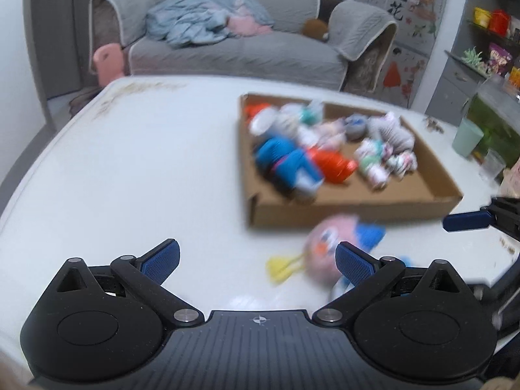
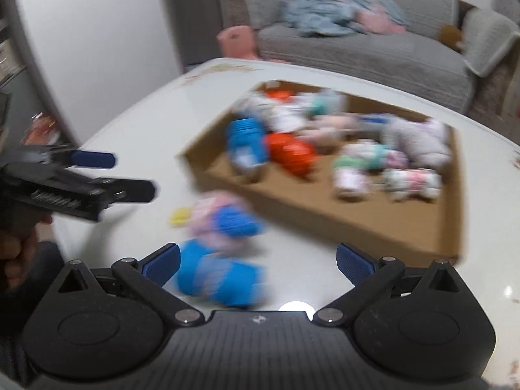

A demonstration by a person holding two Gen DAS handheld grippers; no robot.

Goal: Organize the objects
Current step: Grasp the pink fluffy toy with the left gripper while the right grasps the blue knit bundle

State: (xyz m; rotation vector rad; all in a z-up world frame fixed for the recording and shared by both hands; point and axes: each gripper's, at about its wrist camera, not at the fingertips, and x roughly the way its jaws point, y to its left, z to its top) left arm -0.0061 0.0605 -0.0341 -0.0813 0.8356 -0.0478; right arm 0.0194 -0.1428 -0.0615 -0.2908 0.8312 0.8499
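Observation:
A shallow cardboard box [image 1: 357, 206] [image 2: 292, 217] sits on the white table [image 1: 136, 169] and holds several small plush toys, among them a blue one [image 1: 286, 159] [image 2: 245, 143] and a red one [image 1: 331, 162] [image 2: 291, 152]. A pink plush with blue and yellow parts [image 1: 325, 253] [image 2: 221, 217] lies on the table in front of the box. My left gripper [image 1: 258, 261] is open and empty, the plush just beside its right finger. My right gripper [image 2: 258, 263] is open and empty, the plush by its left finger. Both views are blurred.
A grey sofa [image 1: 234, 48] with a blue blanket stands behind the table, a pink stool [image 1: 109, 63] beside it. A green cup [image 1: 468, 136] and a clear glass [image 1: 492, 164] stand at the table's right edge. Shelves [image 1: 481, 65] are at the far right.

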